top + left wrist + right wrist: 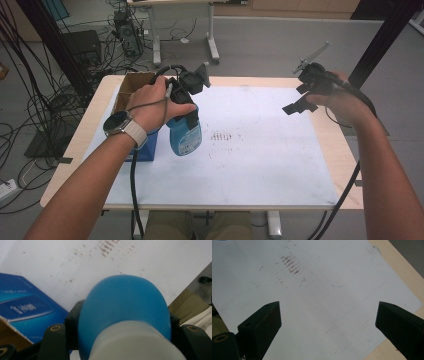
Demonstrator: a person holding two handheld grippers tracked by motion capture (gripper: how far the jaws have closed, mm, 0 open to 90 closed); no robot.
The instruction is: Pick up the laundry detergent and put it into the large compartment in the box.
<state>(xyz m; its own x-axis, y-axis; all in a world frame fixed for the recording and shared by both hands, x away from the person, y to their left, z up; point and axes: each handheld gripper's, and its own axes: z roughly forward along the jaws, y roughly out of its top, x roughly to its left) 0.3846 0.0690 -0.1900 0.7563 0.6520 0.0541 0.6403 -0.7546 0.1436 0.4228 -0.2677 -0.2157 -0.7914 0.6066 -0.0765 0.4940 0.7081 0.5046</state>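
The bottle in my left tongs is blue plastic with a pale, whitish cap end and a printed label on its side. In the high view it hangs lifted above the white surface, its body pointing down and toward me, just beside a blue box. In the left gripper view its rounded blue body sits clamped between my two black jaws.
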